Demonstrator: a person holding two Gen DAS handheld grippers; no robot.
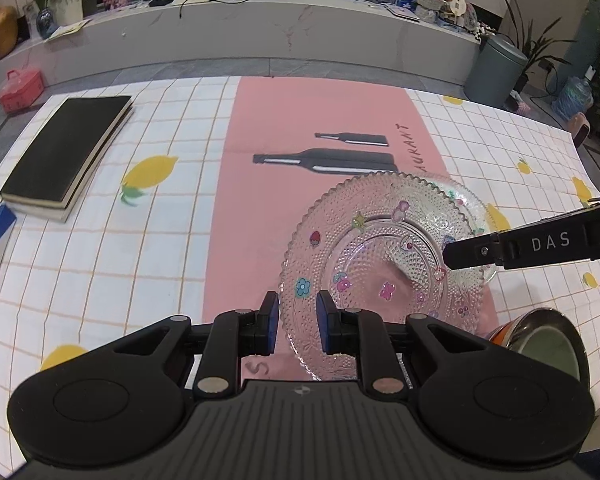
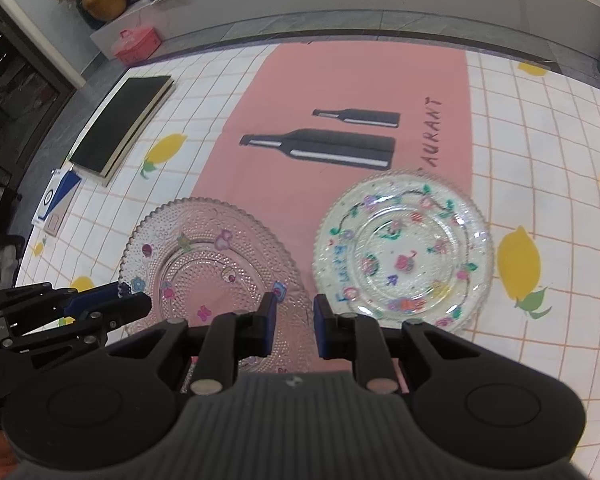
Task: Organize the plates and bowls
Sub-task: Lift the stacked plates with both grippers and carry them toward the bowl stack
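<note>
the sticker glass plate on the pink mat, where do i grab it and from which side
Take the glass plate by its thin scalloped rim, one finger above and one below. It lies flat with a raised, flared edge, so a side-on pinch is likely best. The left gripper, jaws open, already straddles the near-left rim; the second plate crowds its right side.

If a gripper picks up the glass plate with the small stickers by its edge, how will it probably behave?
The sticker plate looks like pressed glass, so probably rigid and fragile if dropped. Its beaded, scalloped rim may give the left gripper some hold, though glass can still slip. Lying flat on the tablecloth, it seems unlikely to roll, but held by one edge it may tilt.
</note>
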